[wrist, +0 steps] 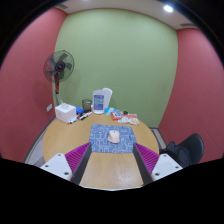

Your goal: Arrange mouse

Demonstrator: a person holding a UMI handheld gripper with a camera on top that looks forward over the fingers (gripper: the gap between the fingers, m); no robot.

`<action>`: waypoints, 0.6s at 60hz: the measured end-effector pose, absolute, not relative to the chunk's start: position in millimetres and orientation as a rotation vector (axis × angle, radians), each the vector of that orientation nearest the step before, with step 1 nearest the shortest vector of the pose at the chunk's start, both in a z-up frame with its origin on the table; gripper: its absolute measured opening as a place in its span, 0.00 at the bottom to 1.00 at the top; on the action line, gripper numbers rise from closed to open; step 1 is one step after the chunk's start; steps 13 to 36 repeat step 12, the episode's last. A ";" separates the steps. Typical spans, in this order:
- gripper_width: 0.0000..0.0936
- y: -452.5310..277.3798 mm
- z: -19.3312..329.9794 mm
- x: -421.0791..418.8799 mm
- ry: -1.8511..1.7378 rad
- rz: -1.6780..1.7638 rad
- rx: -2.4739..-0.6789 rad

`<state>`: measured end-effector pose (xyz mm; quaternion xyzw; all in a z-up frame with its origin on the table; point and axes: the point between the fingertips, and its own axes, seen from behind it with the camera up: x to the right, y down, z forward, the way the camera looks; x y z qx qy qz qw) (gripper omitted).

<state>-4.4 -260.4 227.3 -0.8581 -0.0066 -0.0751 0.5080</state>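
A small pale mouse (114, 135) lies on a blue patterned mouse mat (113, 138) in the middle of a wooden table (110, 168). My gripper (112, 160) is held above the near part of the table, well short of the mouse. Its two fingers, with magenta pads (76, 156), stand wide apart, one at each side of the mat's near edge. Nothing is between them but bare table.
At the table's far end stand a white box (65, 111), a clear jug-like appliance (101, 100) and some small items (130, 119). A standing fan (58, 68) is at the back left. A black chair (186, 150) is at the right.
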 end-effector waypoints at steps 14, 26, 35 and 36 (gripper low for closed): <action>0.90 -267.1 229.8 -5.9 -0.020 -0.186 -2.069; 0.90 -267.1 229.8 -5.9 -0.020 -0.186 -2.069; 0.90 -267.1 229.8 -5.9 -0.020 -0.186 -2.069; 0.90 -267.1 229.8 -5.9 -0.020 -0.186 -2.069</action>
